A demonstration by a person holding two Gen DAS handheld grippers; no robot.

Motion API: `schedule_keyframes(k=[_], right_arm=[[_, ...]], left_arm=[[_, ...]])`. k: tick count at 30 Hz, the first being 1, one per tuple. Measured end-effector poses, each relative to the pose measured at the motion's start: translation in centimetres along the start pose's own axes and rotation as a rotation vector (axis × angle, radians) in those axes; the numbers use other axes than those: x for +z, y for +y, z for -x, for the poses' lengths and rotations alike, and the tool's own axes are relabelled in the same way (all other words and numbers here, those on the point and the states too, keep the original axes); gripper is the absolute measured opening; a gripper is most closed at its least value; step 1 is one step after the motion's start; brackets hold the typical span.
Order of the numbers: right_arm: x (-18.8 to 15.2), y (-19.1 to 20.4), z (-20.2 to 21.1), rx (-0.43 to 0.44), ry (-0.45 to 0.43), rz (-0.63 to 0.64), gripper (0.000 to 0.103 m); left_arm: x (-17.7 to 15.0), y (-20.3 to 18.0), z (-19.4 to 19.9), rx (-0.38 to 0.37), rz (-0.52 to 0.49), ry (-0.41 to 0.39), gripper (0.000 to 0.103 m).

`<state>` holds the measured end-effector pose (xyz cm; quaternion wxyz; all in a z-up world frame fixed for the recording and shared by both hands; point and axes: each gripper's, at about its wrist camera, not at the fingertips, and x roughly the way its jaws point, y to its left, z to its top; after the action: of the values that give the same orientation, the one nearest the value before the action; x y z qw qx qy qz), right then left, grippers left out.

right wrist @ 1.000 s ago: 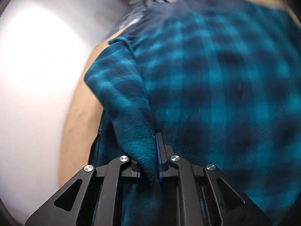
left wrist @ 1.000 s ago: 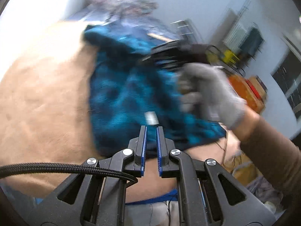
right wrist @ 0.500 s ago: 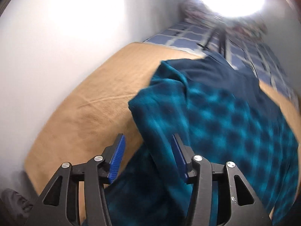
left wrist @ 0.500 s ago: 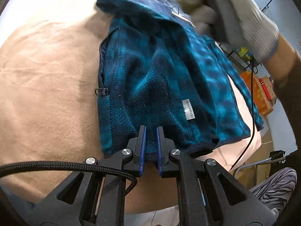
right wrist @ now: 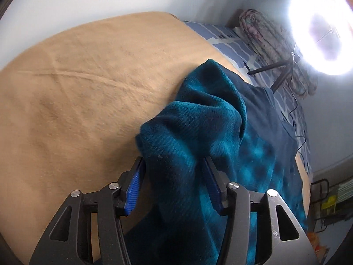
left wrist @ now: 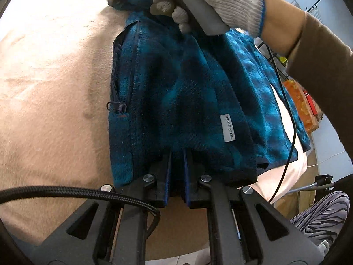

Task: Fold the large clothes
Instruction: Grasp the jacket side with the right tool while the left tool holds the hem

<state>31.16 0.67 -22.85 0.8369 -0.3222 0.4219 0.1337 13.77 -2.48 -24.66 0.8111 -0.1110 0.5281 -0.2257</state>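
Note:
A teal and navy plaid fleece jacket [left wrist: 176, 88] lies on a tan blanket [left wrist: 55, 88], its zip pocket at the left and a grey label near the hem. My left gripper [left wrist: 176, 154] is shut on the jacket's near hem. A gloved hand [left wrist: 209, 0] holds the other gripper over the jacket's far end. In the right wrist view a bunched fold of the jacket [right wrist: 198, 132] sits between the jaws of my right gripper [right wrist: 174, 165]. Those jaws are closing, and the left pad [right wrist: 132, 187] still shows a small gap to the cloth.
The tan blanket [right wrist: 88, 77] spreads wide to the left. Beyond it are a blue checked sheet [right wrist: 231, 42], a rolled quilt [right wrist: 275, 42] and a ring light [right wrist: 320, 33] on a tripod. A black cable [left wrist: 286, 110] crosses the jacket's right side. An orange box [left wrist: 302, 106] stands off the bed.
The right gripper let go of a fold of the jacket, opened wide, swung over to its far end and now narrows around a bunched fold. The left gripper sank with the hem.

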Motion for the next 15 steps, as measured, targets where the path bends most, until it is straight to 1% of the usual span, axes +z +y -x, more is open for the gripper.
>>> schedule_keyframes(k=[1,2,4,5,8,10,12,15], right_arm=[[0.1,-0.5,0.0,0.008,-0.002,-0.008,0.014],[0.2,-1.4,0.2,0.036,-0.007,-0.03,0.01],[0.2,-3.4,0.6,0.13,-0.025,-0.092,0.008],[0.1,-4.8,0.9,0.197,-0.04,-0.14,0.007],[-1.2,-10.0,1.6,0.4,-0.107,-0.327,0.007],[-2.3,-13.3,1.6,0.497,-0.148,-0.447,0.007],[-4.0,-17.1,1.1,0.585,-0.189,-0.587,0.007],[-6.3,-20.5,0.1,0.64,-0.224,-0.726,0.007]], left_arm=[[0.0,-0.1,0.0,0.003,-0.004,0.0,0.007],[0.0,-0.2,-0.1,0.006,-0.008,-0.001,0.007],[-0.1,-0.4,-0.2,0.01,-0.011,-0.003,0.007],[-0.1,-0.5,-0.3,0.011,-0.011,-0.003,0.007],[-0.3,-0.5,-0.4,0.006,-0.005,-0.003,0.007],[-0.3,-0.5,-0.3,0.004,-0.001,-0.002,0.007],[-0.4,-0.3,-0.1,0.01,-0.007,-0.004,0.007],[-0.4,-0.5,-0.1,0.022,-0.021,-0.006,0.007]])
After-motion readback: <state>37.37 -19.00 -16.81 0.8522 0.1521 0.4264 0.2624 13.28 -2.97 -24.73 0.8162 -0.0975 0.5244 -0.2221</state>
